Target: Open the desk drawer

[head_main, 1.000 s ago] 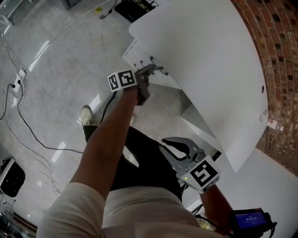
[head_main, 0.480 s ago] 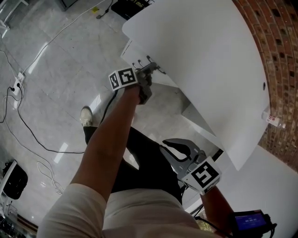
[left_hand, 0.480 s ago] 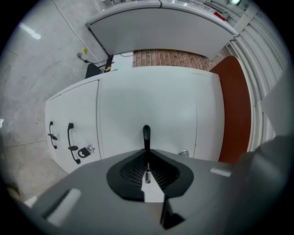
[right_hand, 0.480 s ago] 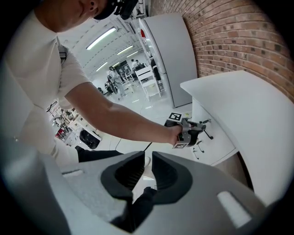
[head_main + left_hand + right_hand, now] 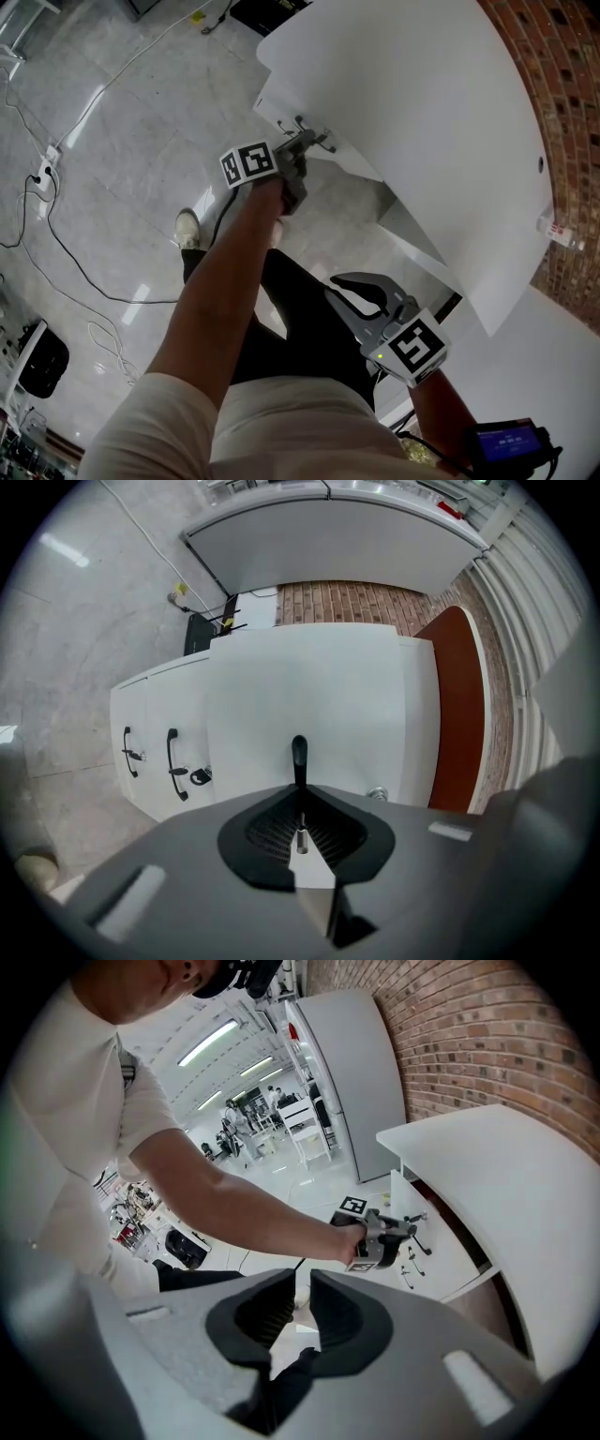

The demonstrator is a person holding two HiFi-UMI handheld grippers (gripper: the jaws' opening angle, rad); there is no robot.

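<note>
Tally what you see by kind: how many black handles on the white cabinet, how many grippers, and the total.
black handles: 3
grippers, the left gripper and the right gripper: 2
total: 5

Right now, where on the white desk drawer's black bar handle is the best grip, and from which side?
Grip the black bar handle mid-length, coming straight at the white drawer front. The slim bar stands off the flat panel, leaving room for jaws to close across it, as the left gripper does now.
</note>
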